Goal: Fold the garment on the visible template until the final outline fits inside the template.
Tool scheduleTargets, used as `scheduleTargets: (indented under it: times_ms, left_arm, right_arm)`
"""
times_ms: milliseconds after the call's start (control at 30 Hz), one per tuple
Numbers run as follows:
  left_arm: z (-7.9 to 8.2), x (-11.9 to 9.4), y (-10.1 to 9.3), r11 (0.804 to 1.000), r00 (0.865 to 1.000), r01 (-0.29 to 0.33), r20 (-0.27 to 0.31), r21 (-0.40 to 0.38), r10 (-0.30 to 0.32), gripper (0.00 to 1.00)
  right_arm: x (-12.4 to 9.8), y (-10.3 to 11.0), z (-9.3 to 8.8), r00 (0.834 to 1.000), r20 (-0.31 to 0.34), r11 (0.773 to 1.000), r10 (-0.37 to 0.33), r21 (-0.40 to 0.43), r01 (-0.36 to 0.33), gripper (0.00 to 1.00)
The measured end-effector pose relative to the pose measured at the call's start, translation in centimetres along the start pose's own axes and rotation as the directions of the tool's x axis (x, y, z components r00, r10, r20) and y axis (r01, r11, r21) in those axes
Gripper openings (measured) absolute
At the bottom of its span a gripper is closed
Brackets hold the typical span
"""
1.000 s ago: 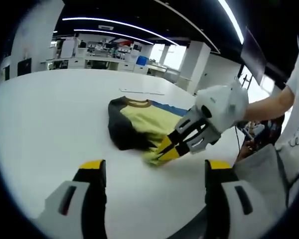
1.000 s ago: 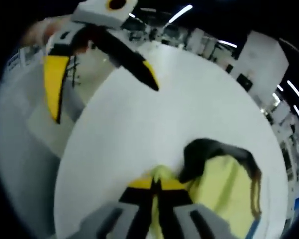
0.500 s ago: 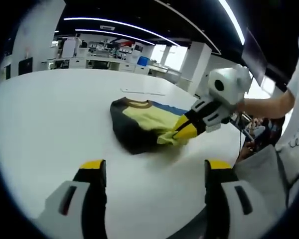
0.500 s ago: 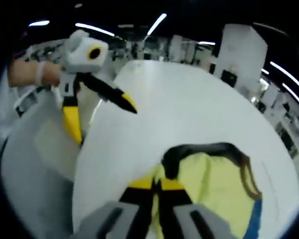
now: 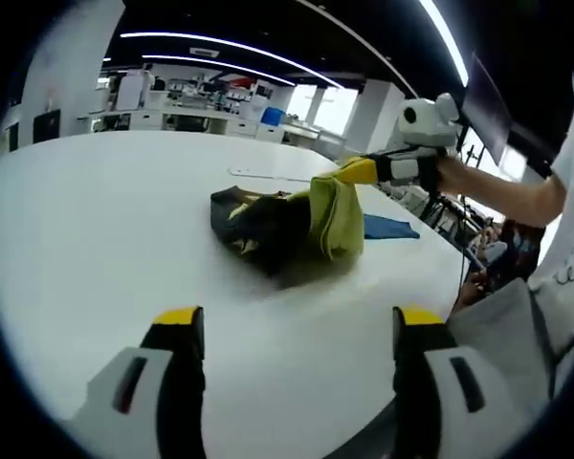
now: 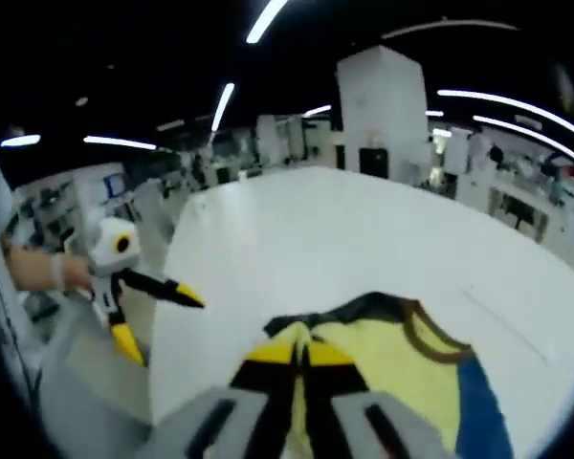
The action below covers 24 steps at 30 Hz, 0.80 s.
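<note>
- Clearly, the shirt (image 5: 285,222) is soft and light: where my right claw (image 5: 352,172) lifts its yellow edge, the cloth hangs in a limp fold and the rest stays heaped on the tabletop (image 5: 96,220).
- My right claw is clamped on that yellow edge; in the right gripper view the jaws sit tight together with cloth (image 6: 392,363) spilling from between them.
- My left claw (image 5: 297,330) is apart, holding nothing, hovering low over the near tabletop, well short of the shirt.
- The shirt lies toward the far right of the tabletop, dark sleeve side (image 5: 253,229) facing me, brown collar (image 6: 430,335) and a blue panel (image 6: 478,402) on the far side in the right gripper view.
- I judge it will drape and slide, not hold a crease, so one pinch point lets the free part sag and bunch. I'd take a second hold on the hem or the dark side's edge, apart from the first, to keep the fold line straight.
- The fabric looks thin enough to slip out of a shallow pinch, so a deep bite is safer.
- A pale strip (image 5: 273,176) lies on the tabletop beyond the shirt; I cannot tell whether it belongs to the template.
- Room: wide bare tabletop to the left and toward me. The right edge (image 5: 450,277) is near the shirt, with the person (image 5: 564,220) and a grey seat (image 5: 502,325) just past it, so I'd carry folds leftward, away from that edge.
</note>
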<state>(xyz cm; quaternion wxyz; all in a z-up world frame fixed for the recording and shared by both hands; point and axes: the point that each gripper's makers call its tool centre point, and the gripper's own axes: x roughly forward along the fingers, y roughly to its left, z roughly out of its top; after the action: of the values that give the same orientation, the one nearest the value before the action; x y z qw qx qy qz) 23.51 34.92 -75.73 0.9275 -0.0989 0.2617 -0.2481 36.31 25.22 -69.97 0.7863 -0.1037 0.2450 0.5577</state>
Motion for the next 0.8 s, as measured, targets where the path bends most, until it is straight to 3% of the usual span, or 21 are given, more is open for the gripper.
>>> scheduleTargets:
  times_ms: [200,400,800]
  left_arm:
    - [-0.1,0.2,-0.1,1.000,1.000,0.005,-0.002,0.001,-0.005,0.77]
    - [0.1,1.1,-0.4,1.000,1.000,0.015,-0.002,-0.002,-0.015,0.76]
    - [0.2,1.8,-0.7,0.999,0.999,0.036,-0.013,-0.005,-0.036,0.73]
  right_arm:
    - [-1.2,-3.5,-0.2,0.997,0.010,0.997,-0.071,0.028,0.071,0.00]
    - [-1.5,-6.4,-2.3,0.991,-0.021,0.989,-0.133,0.064,0.134,0.00]
    - [-0.8,-7.8,-7.0,0.977,-0.119,0.977,-0.176,0.101,0.188,0.00]
